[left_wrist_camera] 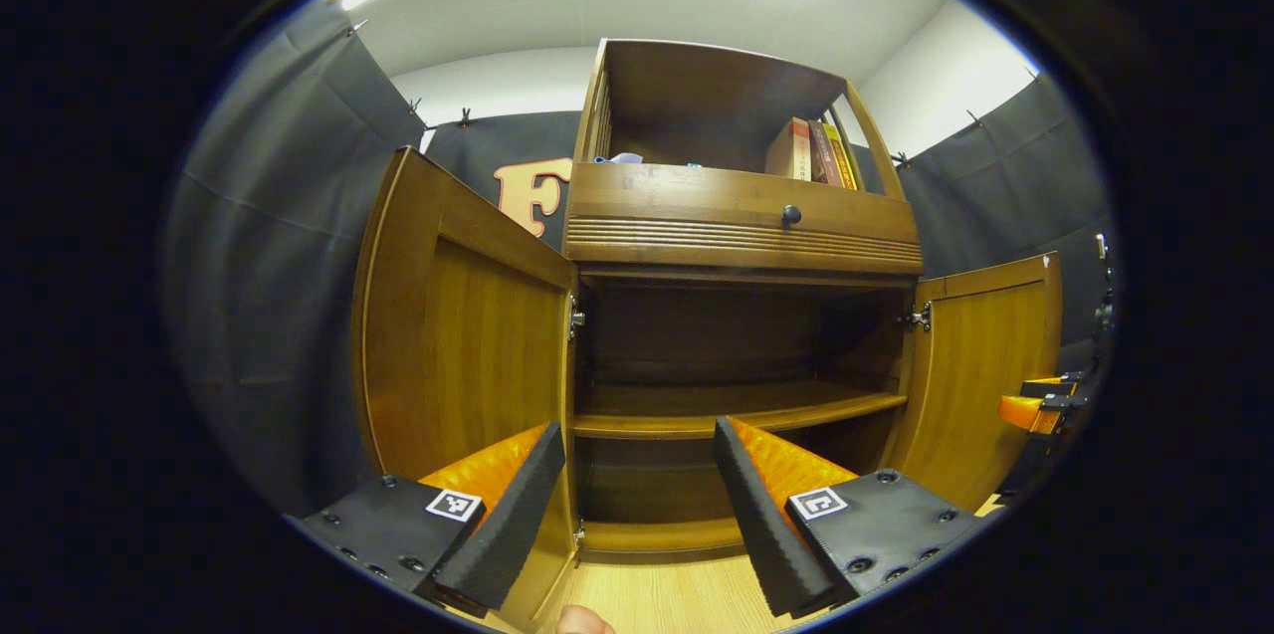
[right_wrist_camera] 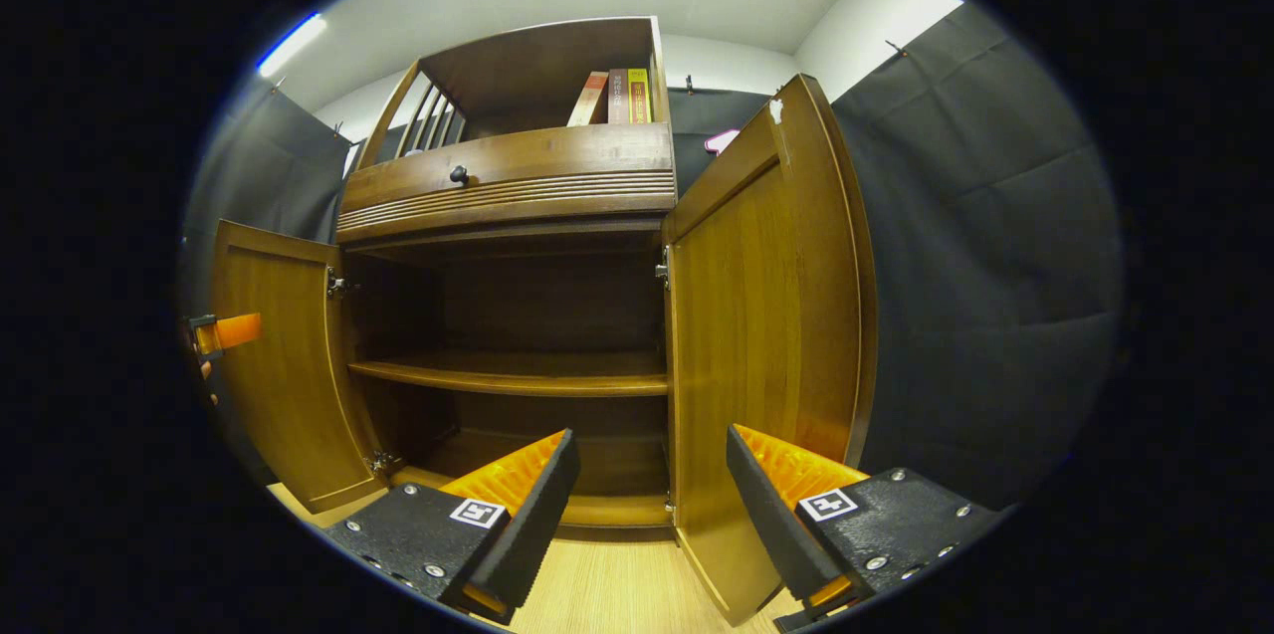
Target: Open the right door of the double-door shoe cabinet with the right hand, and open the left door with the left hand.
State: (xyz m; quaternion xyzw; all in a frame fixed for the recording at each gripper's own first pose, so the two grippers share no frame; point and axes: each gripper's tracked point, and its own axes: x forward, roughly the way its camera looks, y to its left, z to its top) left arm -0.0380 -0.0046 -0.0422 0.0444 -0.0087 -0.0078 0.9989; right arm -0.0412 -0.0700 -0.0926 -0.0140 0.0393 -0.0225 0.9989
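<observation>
The wooden shoe cabinet [left_wrist_camera: 742, 236] stands right ahead with both doors swung wide. In the left gripper view the left door [left_wrist_camera: 458, 345] sits just past my left gripper [left_wrist_camera: 637, 515], which is open and holds nothing; the door's lower edge runs beside one finger [left_wrist_camera: 508, 515]. The right door [left_wrist_camera: 985, 375] stands out at the far side. In the right gripper view the right door [right_wrist_camera: 766, 316] reaches down between the fingers of my right gripper [right_wrist_camera: 647, 515], which is open and not pressing on it. The left door [right_wrist_camera: 279, 365] shows at the left.
Inside the cabinet is a bare shelf [left_wrist_camera: 737, 410]. Above it is a drawer with a dark knob [left_wrist_camera: 791, 214], and books [left_wrist_camera: 816, 151] stand on the top shelf. The light wood floor [left_wrist_camera: 667, 594] runs below. Black cloth walls stand on both sides.
</observation>
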